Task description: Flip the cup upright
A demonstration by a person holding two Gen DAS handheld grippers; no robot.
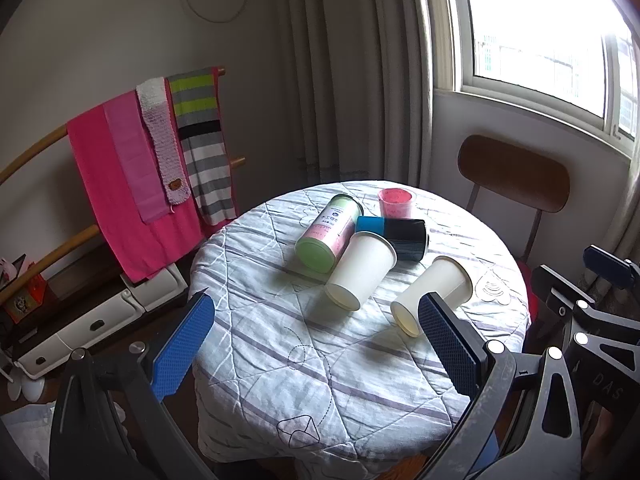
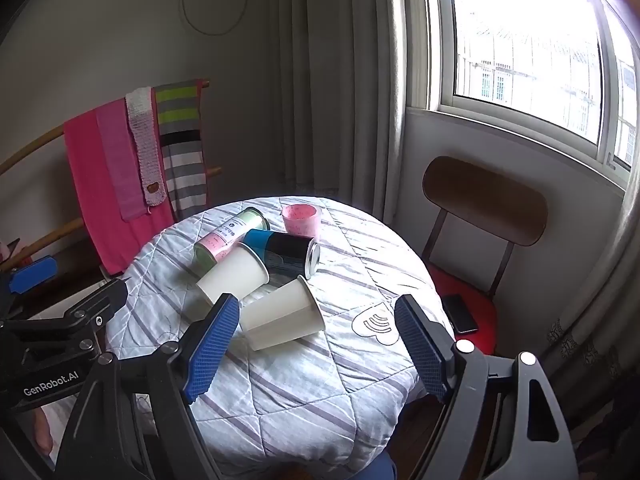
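Two white paper cups lie on their sides on the round quilt-covered table (image 1: 320,360). The left cup (image 1: 362,266) (image 2: 234,274) leans against the cans. The right cup (image 1: 434,292) (image 2: 282,314) lies nearer the front. My left gripper (image 1: 316,344) is open and empty above the near table edge, its right finger in front of the right cup's base. My right gripper (image 2: 316,344) is open and empty, short of the right cup, with its left finger beside that cup's base.
A pink-and-green can (image 1: 328,232) and a blue-and-black can (image 1: 398,236) lie on their sides behind the cups. A pink cup (image 1: 396,202) stands upright at the back. A chair (image 2: 484,208) with a phone (image 2: 460,314) on its seat stands right of the table. A towel rack (image 1: 140,160) stands to the left.
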